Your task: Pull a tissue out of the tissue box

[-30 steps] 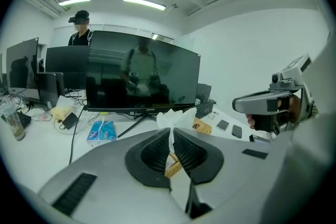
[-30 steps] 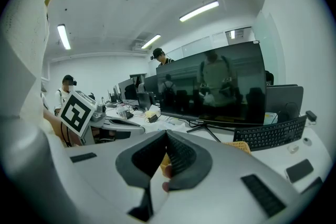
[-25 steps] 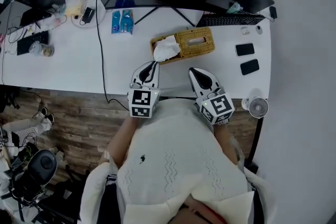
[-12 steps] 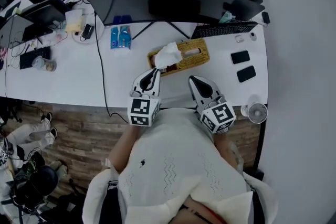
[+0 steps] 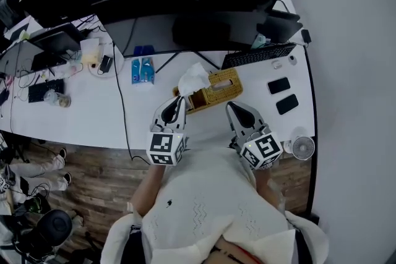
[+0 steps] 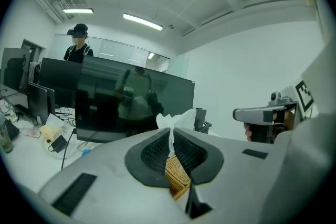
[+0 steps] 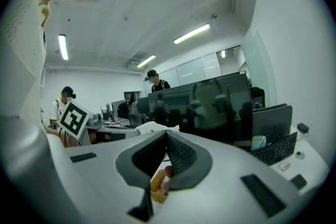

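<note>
Left gripper (image 6: pixel 170 138) is being shown with its pads closed on a thin fold of the white tissue (image 6: pixel 177 119), whose loose upper part is fanning out above the tips. In the head view, the tissue is being held up over the left end of the woven tissue box (image 5: pixel 220 87). The tissue box is being carried by the white desk (image 5: pixel 93 105), in front of the feet of the dark monitors (image 5: pixel 179 6); whether it is lying flat or being tipped cannot be told. Right gripper (image 7: pixel 167 136) is being held with its pads pressed together at the tips, just beside the near long side of the box. A patch of the woven box is being glimpsed through the gap below the pads, and whether anything is being pinched there cannot be told. Also being shown on the desk are a blue packet (image 5: pixel 142 70) to the left of the box, a keyboard (image 5: pixel 257 55) behind it and dark phones (image 5: pixel 278 85) to its right. A small fan (image 5: pixel 302 148) is being seen near the desk's near right corner.
</note>
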